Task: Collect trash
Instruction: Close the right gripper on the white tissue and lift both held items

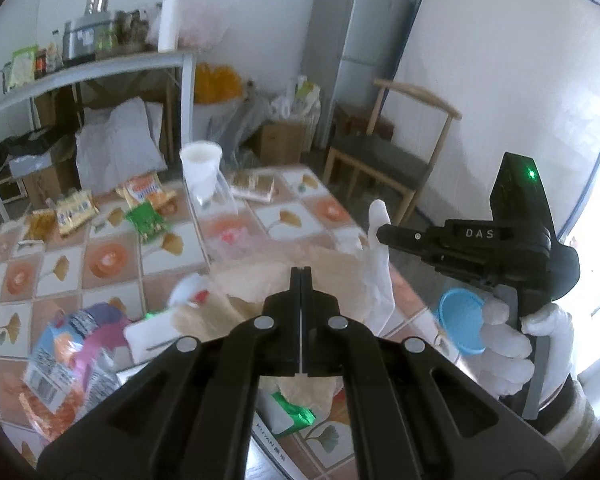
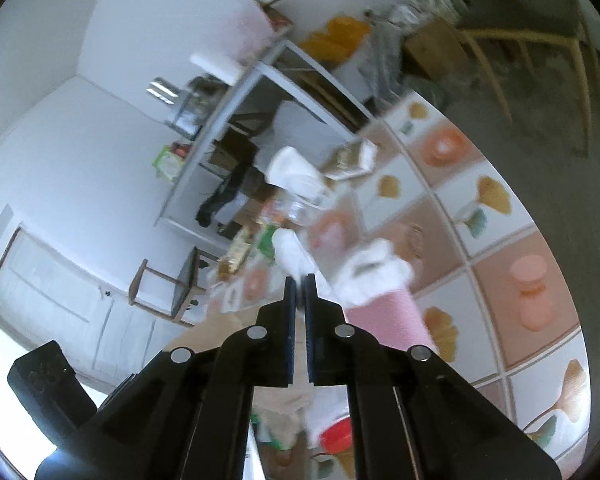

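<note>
My left gripper (image 1: 301,274) is shut, and the rim of a thin, pale translucent plastic bag (image 1: 252,280) looks pinched at its tips. The bag's white handle (image 1: 380,272) runs up to my right gripper (image 1: 380,234), held in a white-gloved hand (image 1: 504,344). In the right wrist view, the right gripper (image 2: 299,280) is shut on that white plastic (image 2: 290,254). Trash lies on the tiled table (image 1: 60,268): snack wrappers (image 1: 144,194), a white cup (image 1: 201,164), a large colourful wrapper (image 1: 68,352) and a green-white packet (image 1: 288,414) under the bag.
A wooden chair (image 1: 380,152) stands beyond the table's far right corner, with a grey fridge (image 1: 360,40) behind it. A metal shelf rack (image 1: 100,68) with boxes and bags under it fills the back left. A blurred white and pink shape (image 2: 380,292) sits right of my right fingertips.
</note>
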